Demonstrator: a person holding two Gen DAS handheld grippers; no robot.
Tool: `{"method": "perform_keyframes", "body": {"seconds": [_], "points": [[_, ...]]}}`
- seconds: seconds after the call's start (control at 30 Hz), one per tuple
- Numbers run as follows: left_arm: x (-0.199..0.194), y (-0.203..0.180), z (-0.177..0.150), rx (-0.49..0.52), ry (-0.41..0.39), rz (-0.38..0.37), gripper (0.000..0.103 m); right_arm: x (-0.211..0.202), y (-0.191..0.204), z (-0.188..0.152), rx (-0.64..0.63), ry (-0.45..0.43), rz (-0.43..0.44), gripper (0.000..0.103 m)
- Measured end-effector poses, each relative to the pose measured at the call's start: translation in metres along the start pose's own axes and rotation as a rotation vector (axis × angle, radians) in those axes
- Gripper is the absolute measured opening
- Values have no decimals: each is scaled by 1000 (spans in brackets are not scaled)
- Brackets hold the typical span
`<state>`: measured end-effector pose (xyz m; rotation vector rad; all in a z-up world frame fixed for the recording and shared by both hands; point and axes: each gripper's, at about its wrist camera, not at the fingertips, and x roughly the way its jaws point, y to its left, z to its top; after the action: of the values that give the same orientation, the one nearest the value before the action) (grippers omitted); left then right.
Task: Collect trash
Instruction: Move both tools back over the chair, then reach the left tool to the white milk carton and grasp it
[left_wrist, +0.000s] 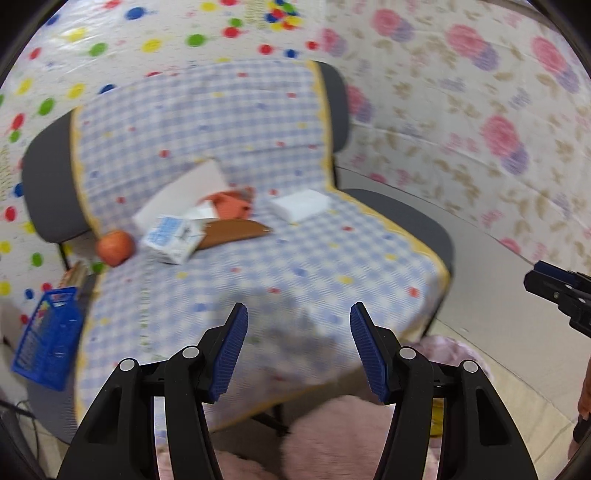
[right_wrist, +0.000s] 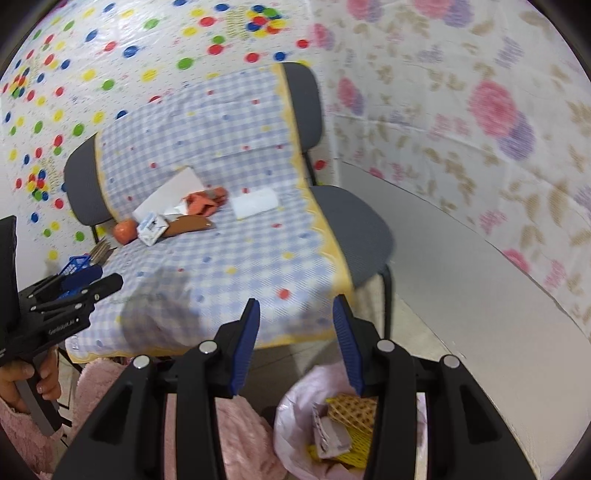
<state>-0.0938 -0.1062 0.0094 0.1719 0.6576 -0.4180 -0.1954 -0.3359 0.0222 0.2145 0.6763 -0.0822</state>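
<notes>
On the checkered cloth (left_wrist: 295, 258) over two chairs lie a blue-white carton (left_wrist: 173, 238) (right_wrist: 150, 228), an orange crumpled wrapper (left_wrist: 232, 205) (right_wrist: 203, 201), a brown flat piece (left_wrist: 236, 230) (right_wrist: 188, 225), a white pad (left_wrist: 299, 205) (right_wrist: 255, 203), a white sheet (left_wrist: 181, 195) and an apple (left_wrist: 115, 246) (right_wrist: 123, 230). My left gripper (left_wrist: 298, 321) (right_wrist: 107, 281) is open and empty above the cloth's near part. My right gripper (right_wrist: 295, 314) is open and empty above a pink-lined trash bin (right_wrist: 295, 413) holding scraps.
A blue basket (left_wrist: 48, 339) (right_wrist: 75, 267) stands left of the chairs. A grey chair seat (right_wrist: 351, 229) sticks out on the right. Patterned sheets cover the walls. A pink fluffy rug (left_wrist: 332, 435) lies below.
</notes>
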Motion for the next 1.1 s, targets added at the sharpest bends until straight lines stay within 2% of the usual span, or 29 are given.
{"method": "perform_keyframes", "body": {"seconds": [0.3, 0.63, 0.93, 1.1], "points": [[1, 52, 13, -67, -3, 82, 59, 34, 35, 33, -49, 14, 64, 43], [-3, 87, 25, -100, -17, 156, 59, 58, 59, 52, -83, 24, 112, 44], [-25, 127, 67, -92, -105, 279, 59, 73, 71, 90, -101, -12, 150, 45], [-16, 146, 88, -90, -118, 320, 62, 90, 72, 115, -91, -34, 157, 51]]}}
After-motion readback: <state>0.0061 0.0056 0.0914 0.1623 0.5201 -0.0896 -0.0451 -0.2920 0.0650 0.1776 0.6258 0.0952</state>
